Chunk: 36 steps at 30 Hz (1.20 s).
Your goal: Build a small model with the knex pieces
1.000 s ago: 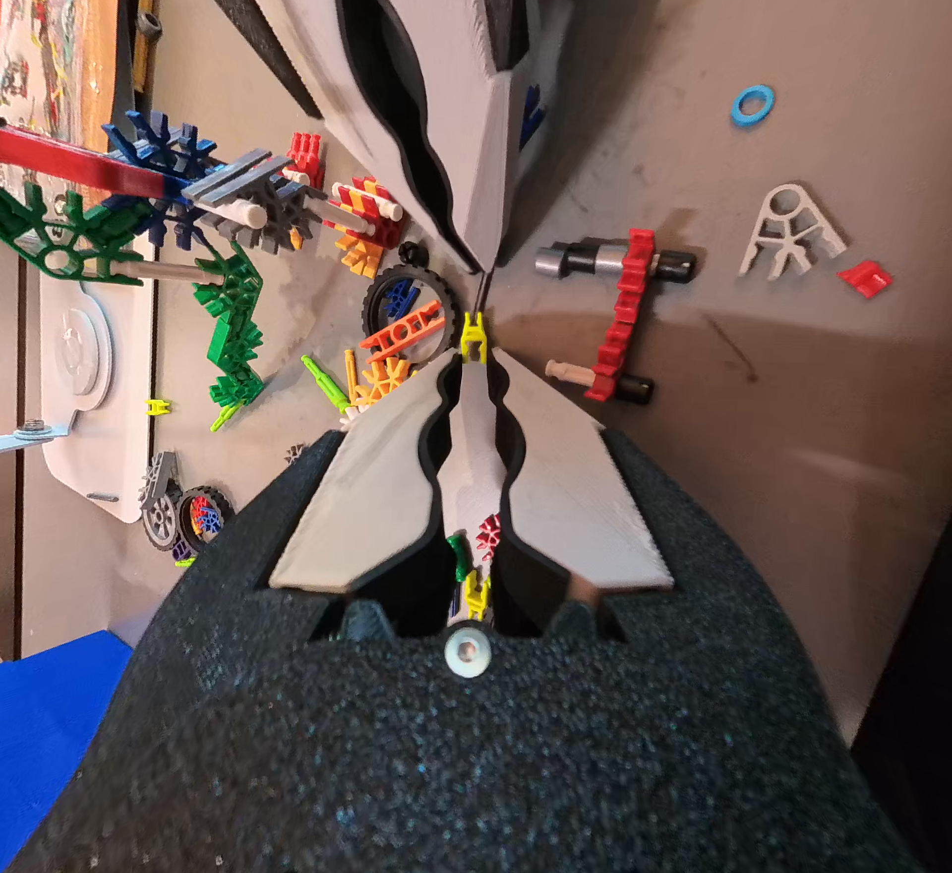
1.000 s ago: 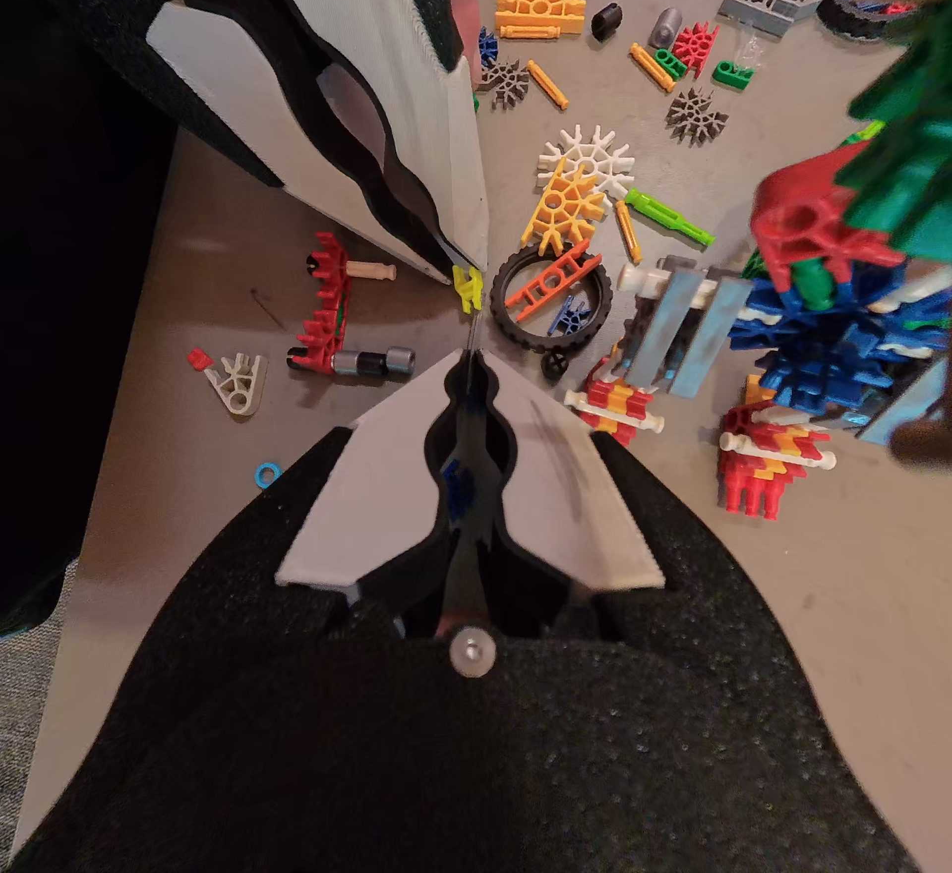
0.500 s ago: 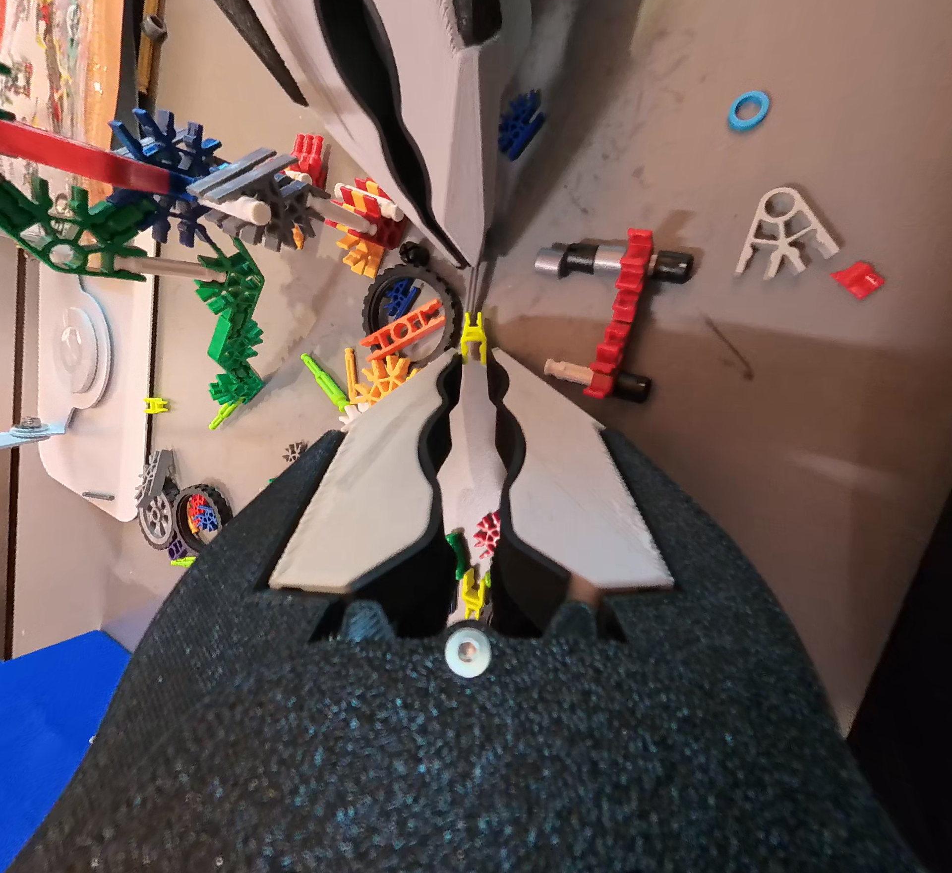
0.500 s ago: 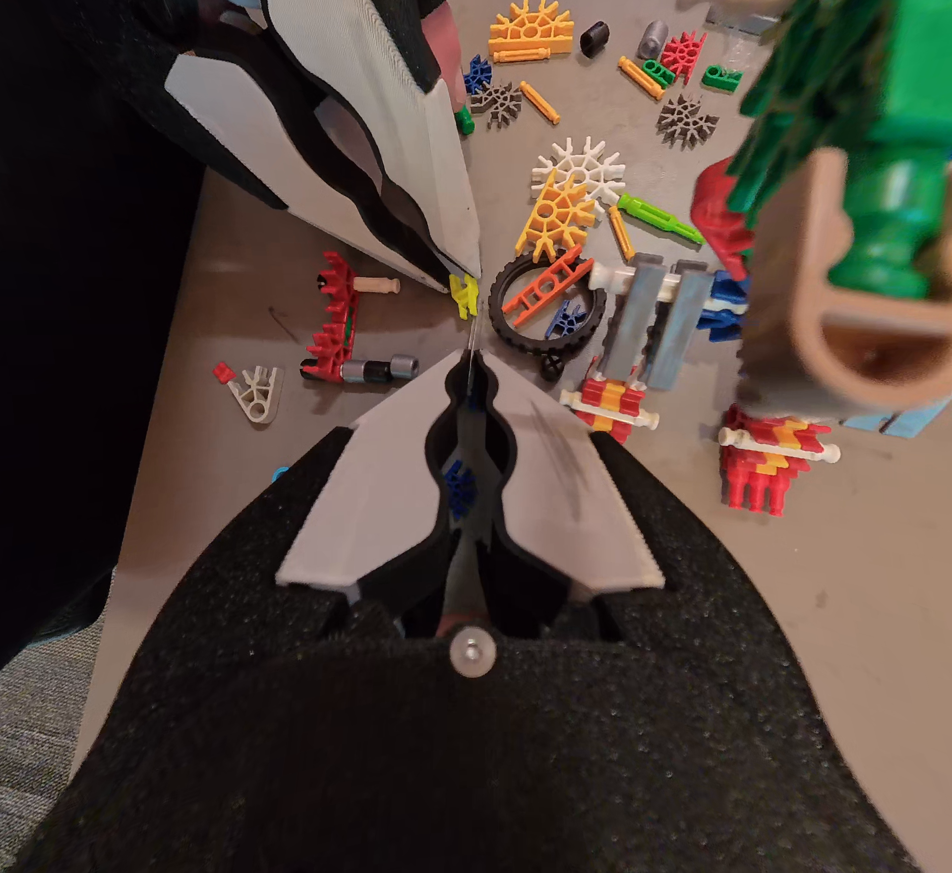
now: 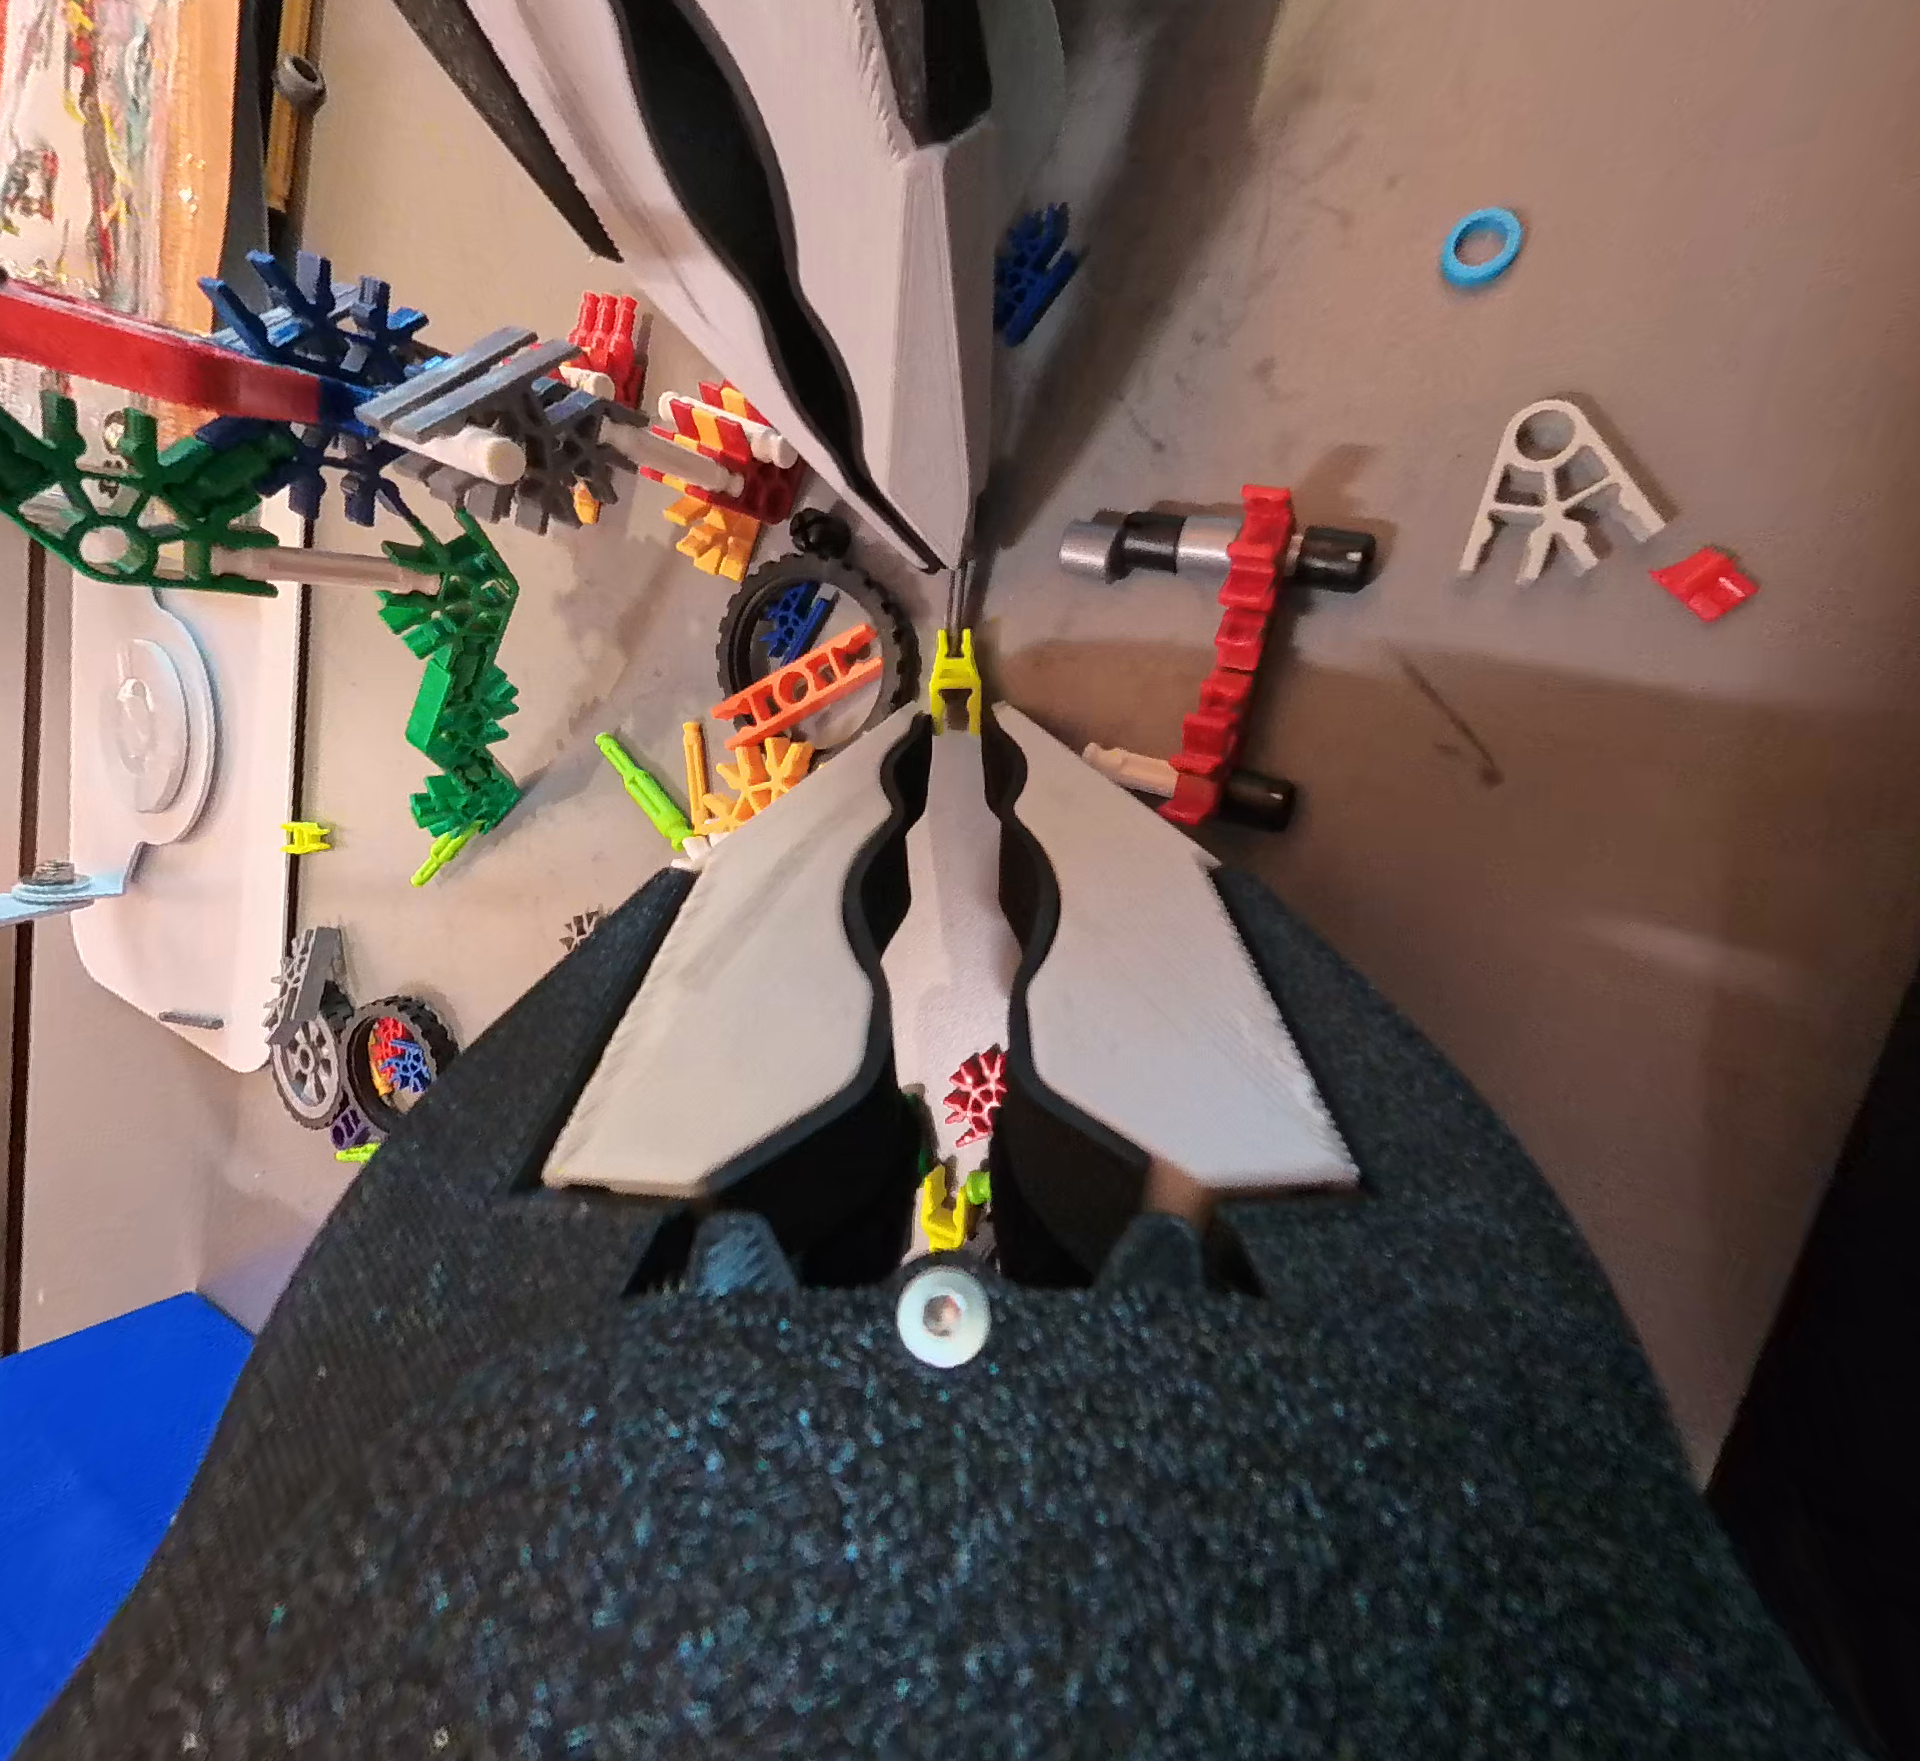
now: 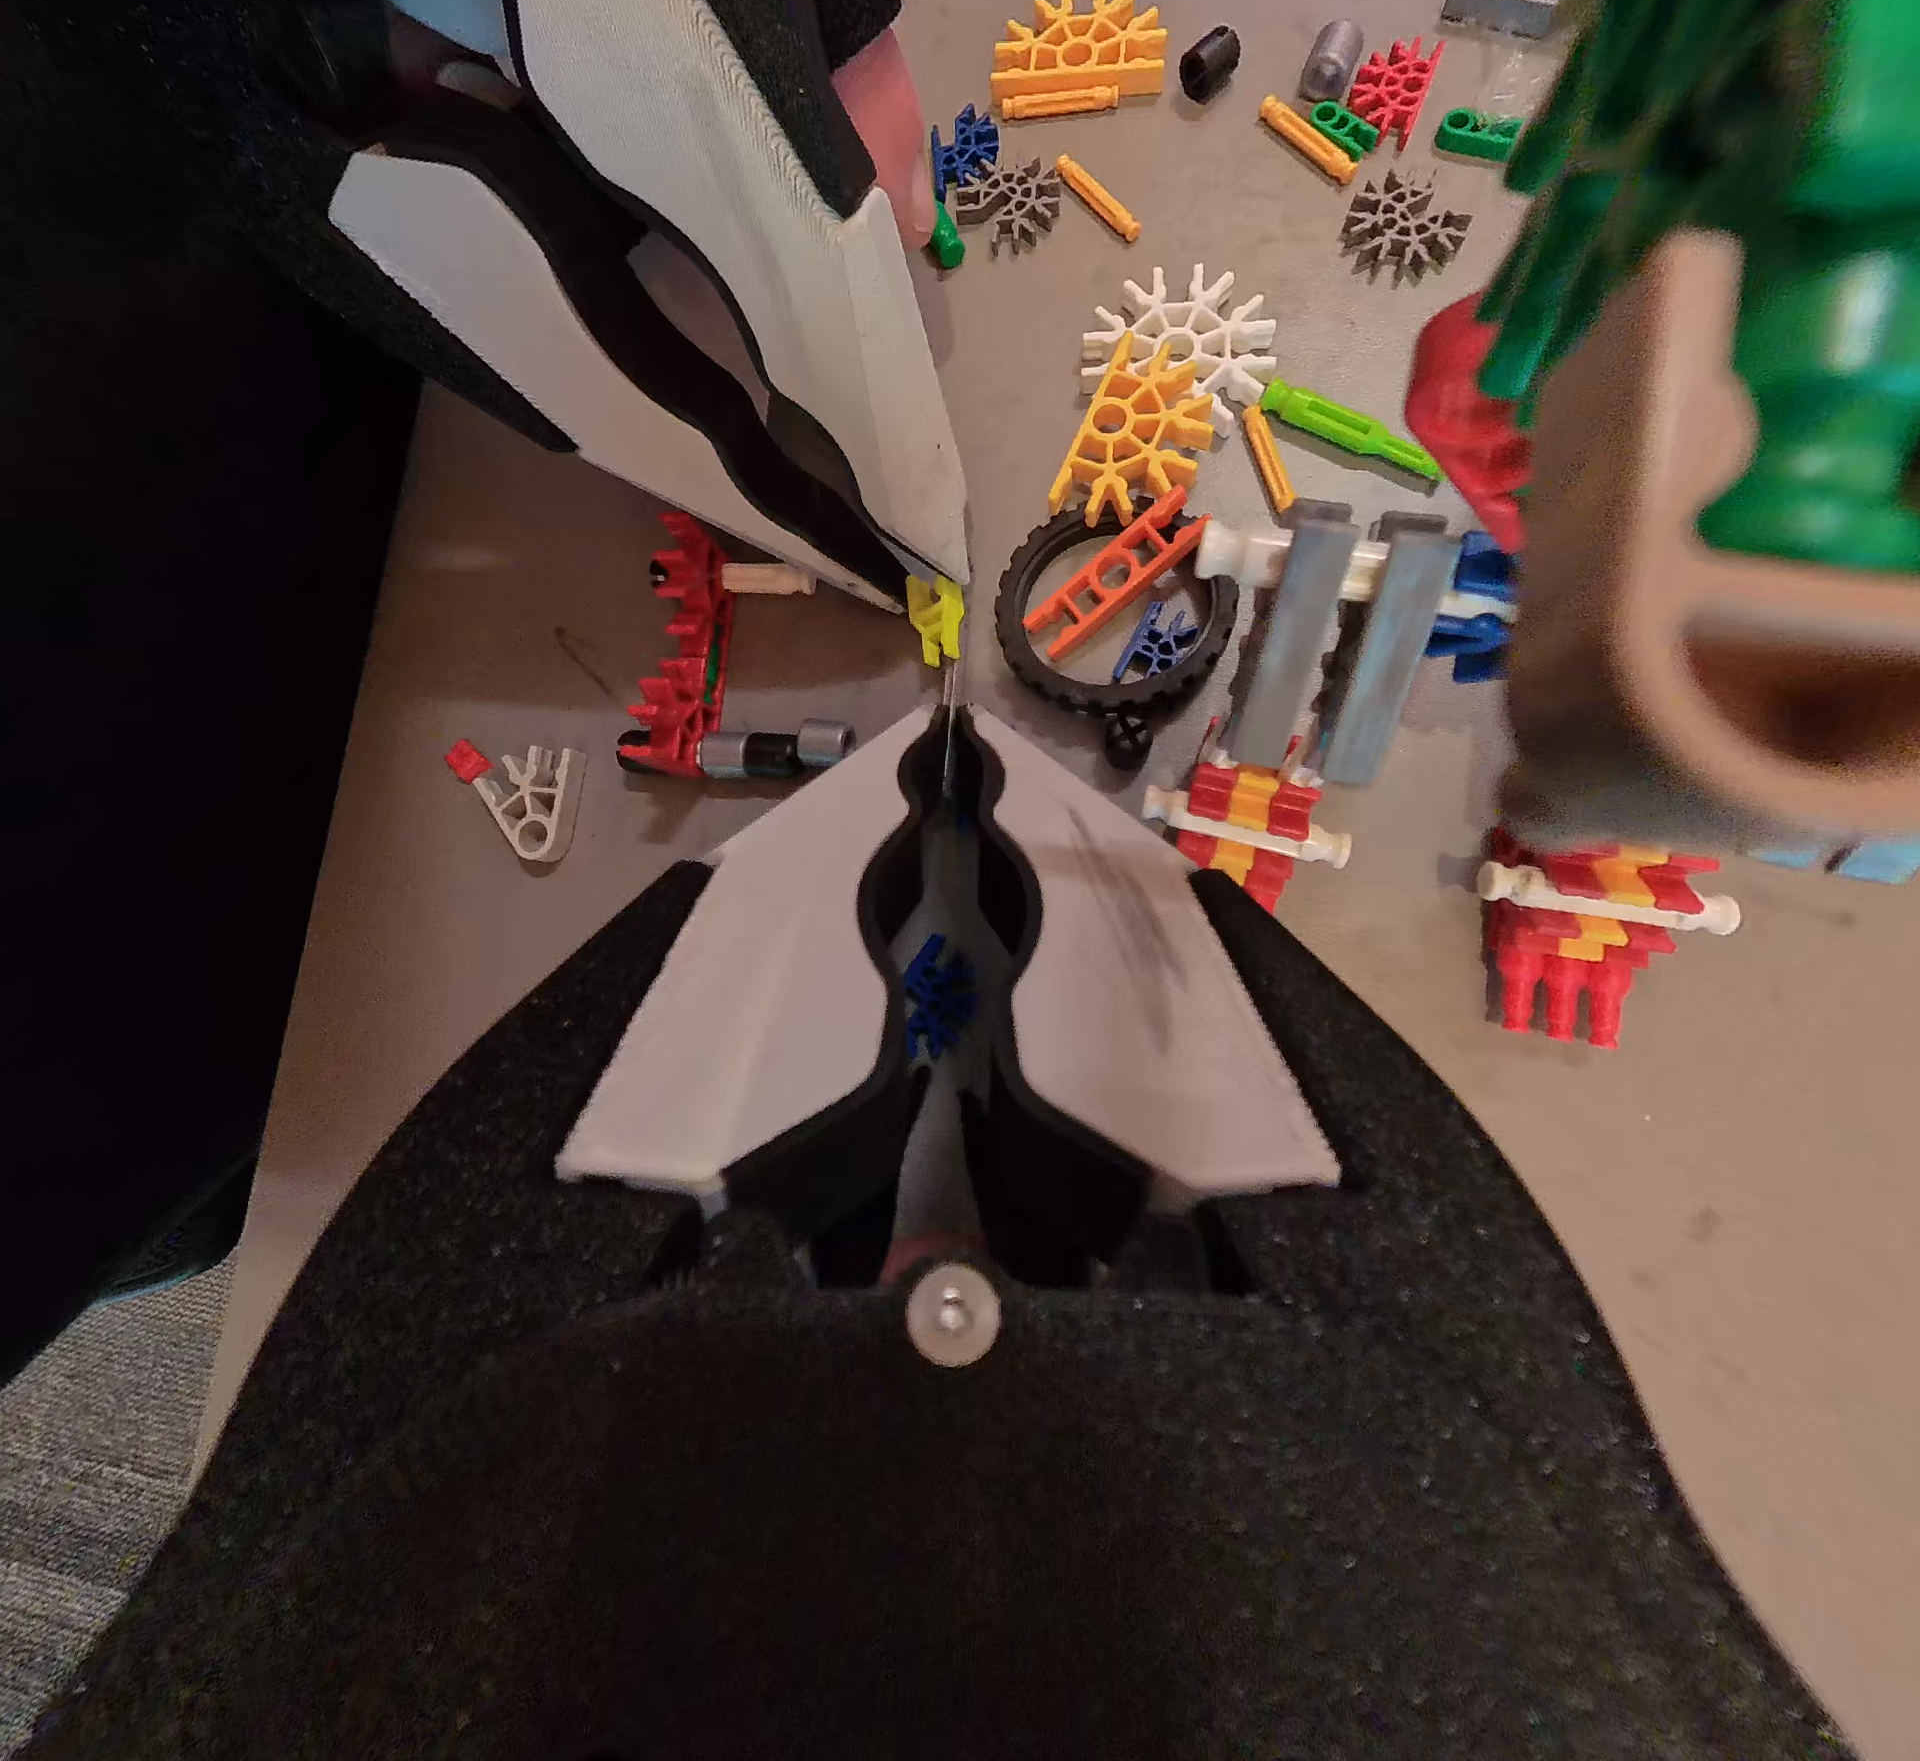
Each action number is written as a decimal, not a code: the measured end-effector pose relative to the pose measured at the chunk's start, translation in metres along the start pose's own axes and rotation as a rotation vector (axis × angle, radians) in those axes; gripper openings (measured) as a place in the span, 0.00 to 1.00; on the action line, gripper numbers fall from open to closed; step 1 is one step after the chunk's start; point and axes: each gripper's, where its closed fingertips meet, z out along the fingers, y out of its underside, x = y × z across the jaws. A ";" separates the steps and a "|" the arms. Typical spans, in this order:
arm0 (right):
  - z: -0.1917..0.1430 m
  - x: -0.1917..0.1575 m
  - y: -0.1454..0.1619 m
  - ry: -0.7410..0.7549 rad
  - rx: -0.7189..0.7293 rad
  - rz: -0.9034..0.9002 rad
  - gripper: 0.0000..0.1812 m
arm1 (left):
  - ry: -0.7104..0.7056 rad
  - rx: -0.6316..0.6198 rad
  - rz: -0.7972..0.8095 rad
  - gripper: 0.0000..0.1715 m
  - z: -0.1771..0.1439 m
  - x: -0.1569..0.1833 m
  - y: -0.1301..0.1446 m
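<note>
Left hand-held gripper [image 5: 954,724] pinched shut on a yellow clip [image 5: 955,695]. Right hand-held gripper [image 6: 948,724] closed on a thin rod [image 6: 948,688], tip at the clip's mouth, seemingly not yet seated. Both raised above the bench [image 6: 1351,1244], beside a tyre [image 6: 1117,610] among loose pieces.

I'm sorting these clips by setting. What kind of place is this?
Probably an indoor hobby or lab worktable: a grey tabletop strewn with plastic construction-toy pieces, such as a black tyre and a yellow connector held in the left gripper.
</note>
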 end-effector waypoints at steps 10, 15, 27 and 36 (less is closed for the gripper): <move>0.004 0.000 0.004 0.031 -0.026 -0.058 0.02 | 0.000 0.003 -0.003 0.04 0.000 0.000 0.000; 0.003 0.001 0.004 0.037 -0.030 -0.068 0.00 | -0.005 -0.001 -0.002 0.04 0.000 -0.001 0.001; -0.015 0.006 0.001 -0.003 0.008 -0.039 0.00 | -0.056 0.001 -0.096 0.04 -0.032 -0.028 0.024; -0.011 0.004 -0.003 -0.012 0.017 -0.027 0.06 | -0.018 0.009 -0.104 0.04 -0.030 -0.019 0.024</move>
